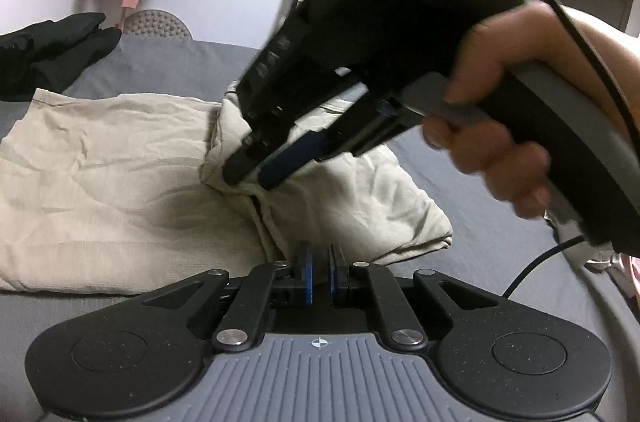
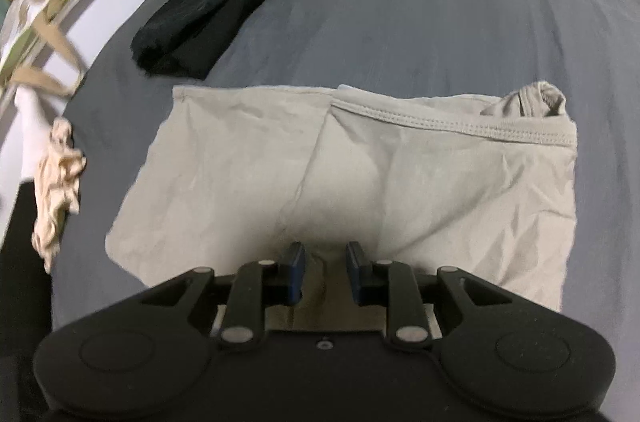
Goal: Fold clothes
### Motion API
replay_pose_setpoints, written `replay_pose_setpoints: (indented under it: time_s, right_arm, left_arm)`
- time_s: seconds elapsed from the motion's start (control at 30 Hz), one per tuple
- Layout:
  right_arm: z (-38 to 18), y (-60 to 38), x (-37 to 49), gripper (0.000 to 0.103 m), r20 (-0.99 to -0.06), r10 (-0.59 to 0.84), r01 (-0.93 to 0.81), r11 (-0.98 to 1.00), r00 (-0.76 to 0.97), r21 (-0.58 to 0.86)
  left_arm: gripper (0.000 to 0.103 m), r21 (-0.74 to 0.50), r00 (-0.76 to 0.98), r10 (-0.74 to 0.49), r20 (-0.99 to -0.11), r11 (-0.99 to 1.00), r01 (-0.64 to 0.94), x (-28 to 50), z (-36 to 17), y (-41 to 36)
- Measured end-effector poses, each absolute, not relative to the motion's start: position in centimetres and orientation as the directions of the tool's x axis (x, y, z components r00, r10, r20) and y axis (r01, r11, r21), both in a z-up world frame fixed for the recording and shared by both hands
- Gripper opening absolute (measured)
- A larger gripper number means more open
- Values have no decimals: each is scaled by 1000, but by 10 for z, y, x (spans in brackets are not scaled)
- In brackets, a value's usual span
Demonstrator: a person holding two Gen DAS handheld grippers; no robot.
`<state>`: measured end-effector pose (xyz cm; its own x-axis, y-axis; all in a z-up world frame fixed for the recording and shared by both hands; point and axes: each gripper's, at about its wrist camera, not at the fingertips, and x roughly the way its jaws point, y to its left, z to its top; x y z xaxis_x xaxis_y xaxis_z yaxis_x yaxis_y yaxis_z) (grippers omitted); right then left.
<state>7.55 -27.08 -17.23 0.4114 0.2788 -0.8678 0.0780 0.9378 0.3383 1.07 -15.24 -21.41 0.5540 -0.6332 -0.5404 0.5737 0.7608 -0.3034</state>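
Beige garment on grey bed, both grippers at its near edge.

Grey bed sheet (image 2: 400,14) fills the scene; the beige garment (image 2: 248,174) lies partly folded at its centre, waistband (image 2: 452,126) toward 1 o'clock in the right wrist view. Folded black garment (image 2: 208,18) lies well apart at 11 o'clock; a crumpled cream cloth (image 2: 56,182) hangs off the bed edge at 9 o'clock. Right gripper (image 1: 252,178), seen from the left wrist camera and held by a hand (image 1: 496,150), presses its tips onto a raised beige fold; fingers parted, cloth between them, grip not confirmable. Left gripper (image 1: 320,274) sits at 6 o'clock over the garment's near edge, pads close with a narrow gap; cannot tell whether cloth is pinched.
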Motion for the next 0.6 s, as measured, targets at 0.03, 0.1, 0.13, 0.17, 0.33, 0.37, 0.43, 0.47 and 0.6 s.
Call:
replay_pose_setpoints:
  time_s: [0.03,0.1,0.13,0.17,0.33,0.37,0.43,0.47,0.6]
  right_arm:
    - [-174,-271,78,24,-865,280,95,933,417,348]
    - [-174,-271,84,21,-861,262,126,930,435,347]
    - [-174,-271,88,19,-860,246,140,930,446,339]
    - [-173,-272,92,19,-859,234,163,927,455,339]
    - [-173,-278,107,12,-865,217,205,919,452,338]
    - [-172,-279,110,12,-866,218,203,920,450,336]
    - [-170,-281,115,12,-868,218,198,922,446,334]
    - [-170,-281,117,13,-869,219,196,923,444,332]
    - [-160,-282,126,17,-862,204,181,931,464,317]
  left_arm:
    - [7,-303,555,-632,-541,762,572,11,-214,-153]
    - [7,-300,557,-629,-542,765,570,10,-212,-154]
    - [7,-297,558,-627,-543,766,570,10,-212,-155]
    - [7,-297,559,-626,-544,766,570,10,-212,-155]
    - [7,-319,552,-631,-545,764,560,11,-212,-153]
    - [7,-324,551,-633,-544,764,558,11,-212,-152]
    - [7,-331,551,-634,-543,764,554,11,-212,-151]
    - [7,-333,552,-634,-542,765,551,11,-212,-151]
    - [7,-303,561,-620,-549,773,558,8,-211,-155]
